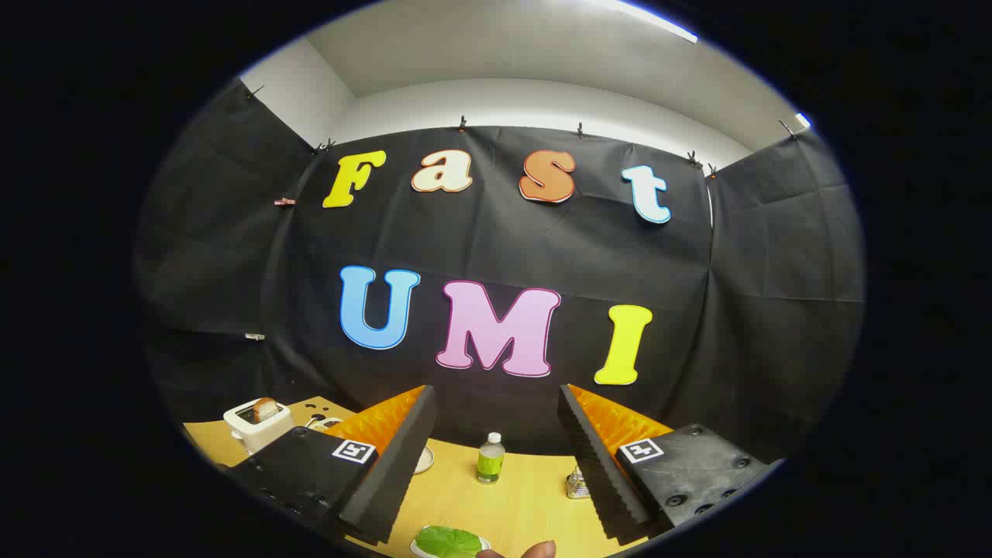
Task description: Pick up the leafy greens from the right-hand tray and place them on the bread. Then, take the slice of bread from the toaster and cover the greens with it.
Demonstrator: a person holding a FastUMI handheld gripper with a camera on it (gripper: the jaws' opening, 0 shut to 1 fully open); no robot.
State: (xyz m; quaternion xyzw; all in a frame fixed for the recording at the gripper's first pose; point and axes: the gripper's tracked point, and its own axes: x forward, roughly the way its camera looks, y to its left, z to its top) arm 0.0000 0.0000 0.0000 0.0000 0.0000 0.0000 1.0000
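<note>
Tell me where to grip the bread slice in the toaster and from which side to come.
Grip the bread slice by its exposed top, which stands upright above the toaster. Bring the open tongs down from above, one finger on each flat face; the toaster hides the lower part.

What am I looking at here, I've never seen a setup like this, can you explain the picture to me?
The picture comes from a wide-angle camera riding on a handheld gripper, a two-fingered tool a person carries instead of a robot arm. Its two fingers reach forward, standing apart and holding nothing. Between them, farther along the wooden table, stands a small bottle. Close in front lies a leafy green on a white tray, with a fingertip of the person beside it. Off to the left sits a white toaster with a slice of bread sticking up. A small metallic thing by the right finger is too small to name.
</note>
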